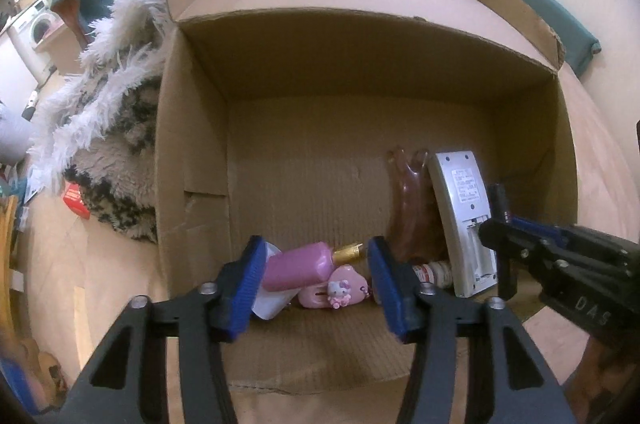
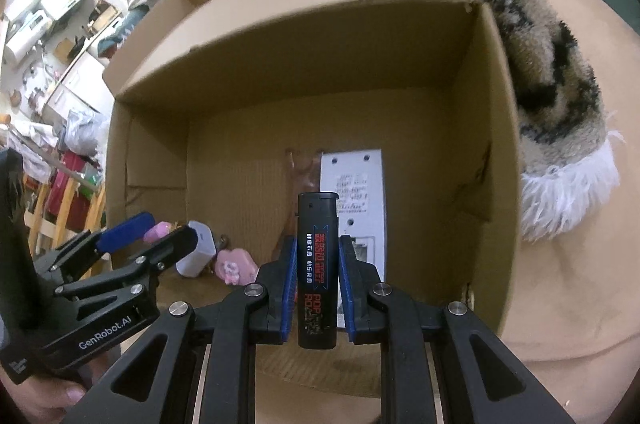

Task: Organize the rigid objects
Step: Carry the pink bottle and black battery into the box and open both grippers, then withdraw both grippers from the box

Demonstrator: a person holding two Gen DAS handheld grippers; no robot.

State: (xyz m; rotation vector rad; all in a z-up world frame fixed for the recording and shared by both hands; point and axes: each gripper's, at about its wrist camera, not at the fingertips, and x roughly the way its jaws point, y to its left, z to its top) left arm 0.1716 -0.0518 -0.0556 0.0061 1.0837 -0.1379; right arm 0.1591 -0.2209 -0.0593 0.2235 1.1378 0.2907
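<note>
Right gripper [image 2: 317, 284] pinching a black lighter [image 2: 317, 264] upright, blue pads pressed on its two flat sides about halfway up, top and bottom both sticking out past the pads. Poised over the open cardboard box [image 1: 192, 127], above the near right part of its floor. Likely light and stiff, with smooth plastic sides: prone to slipping or swivelling if gripped near an end, so the middle hold looks sound. No squeezing hard needed; better set down than dropped, given the fuel inside.

Left gripper [image 1: 316, 280] with jaws spread and nothing between the pads, hanging over the near left corner of the box. Below it a pink bottle [image 1: 298, 266] with a gold cap, lying on its side against a white block [image 1: 272, 304], and a pink heart-shaped trinket [image 1: 336, 290] just beside them. Bottle probably hard and slick, rounded; best taken across its body, not by the cap.

Further right, a white remote [image 1: 464, 220] lying back-up with its battery bay open, touching a clear brownish forked piece [image 1: 406, 191].
</note>
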